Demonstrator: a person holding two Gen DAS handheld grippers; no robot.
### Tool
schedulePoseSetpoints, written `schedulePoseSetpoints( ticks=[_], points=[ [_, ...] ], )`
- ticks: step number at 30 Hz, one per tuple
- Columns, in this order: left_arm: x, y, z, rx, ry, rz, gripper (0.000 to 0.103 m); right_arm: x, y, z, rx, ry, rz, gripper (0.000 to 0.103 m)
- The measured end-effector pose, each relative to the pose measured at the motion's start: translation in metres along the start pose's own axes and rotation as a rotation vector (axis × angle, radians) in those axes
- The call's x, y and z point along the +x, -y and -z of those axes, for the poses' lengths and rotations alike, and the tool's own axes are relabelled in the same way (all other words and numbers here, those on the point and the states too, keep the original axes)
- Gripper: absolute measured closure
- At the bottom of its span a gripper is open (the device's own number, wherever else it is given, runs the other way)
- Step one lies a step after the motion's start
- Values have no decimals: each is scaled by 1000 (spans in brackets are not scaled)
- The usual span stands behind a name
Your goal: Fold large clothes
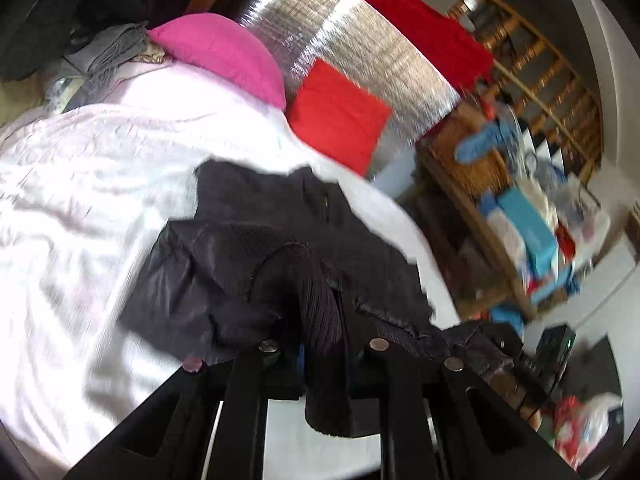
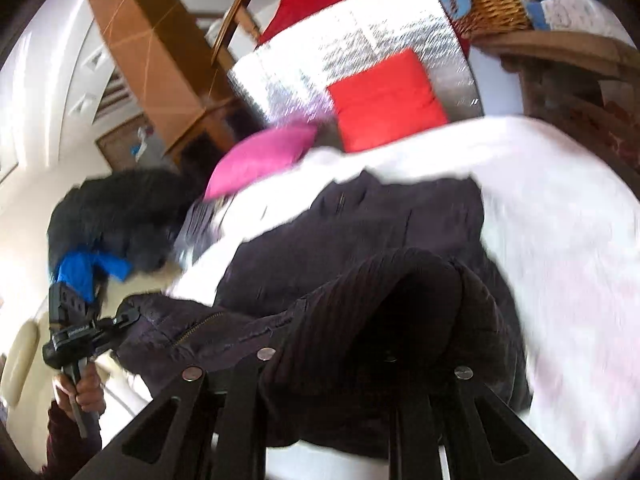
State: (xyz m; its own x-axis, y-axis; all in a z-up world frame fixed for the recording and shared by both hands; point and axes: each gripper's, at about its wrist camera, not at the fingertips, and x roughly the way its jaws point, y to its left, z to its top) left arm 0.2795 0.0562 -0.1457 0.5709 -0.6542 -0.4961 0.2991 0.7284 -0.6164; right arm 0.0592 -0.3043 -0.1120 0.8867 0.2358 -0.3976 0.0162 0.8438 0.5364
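A dark purple-black jacket [image 1: 256,248] lies on the white bedspread [image 1: 88,184], partly lifted at its near edge. My left gripper [image 1: 324,344] is shut on a ribbed cuff or hem of the jacket, which hangs down between the fingers. My right gripper [image 2: 360,356] is shut on another ribbed part of the jacket [image 2: 360,232], which bulges over the fingers and hides the tips. In the right wrist view the left gripper [image 2: 120,316] shows at the left, holding the jacket's zipper edge. Both views are motion-blurred.
A pink pillow [image 1: 224,52] and a red pillow [image 1: 340,116] lie at the bed's head against a silver foil panel [image 1: 360,40]. A wooden shelf with a wicker basket [image 1: 472,152] and clutter stands beside the bed. A dark furry garment [image 2: 120,216] is to the left.
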Motion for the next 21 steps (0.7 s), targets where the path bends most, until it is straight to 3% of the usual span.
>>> schedulePoseSetpoints(
  ticks=[4,9,21],
  points=[
    [43,-9,-31,-56,28,-3,91,34,19,-41,41,57,27,85],
    [106,-18,-68,-92,13,-23,91,85,43,-72,54,55,71,85],
    [174,-39,-106,-172,49,-37,91,171,87,-123,84,61,120,85]
  ],
)
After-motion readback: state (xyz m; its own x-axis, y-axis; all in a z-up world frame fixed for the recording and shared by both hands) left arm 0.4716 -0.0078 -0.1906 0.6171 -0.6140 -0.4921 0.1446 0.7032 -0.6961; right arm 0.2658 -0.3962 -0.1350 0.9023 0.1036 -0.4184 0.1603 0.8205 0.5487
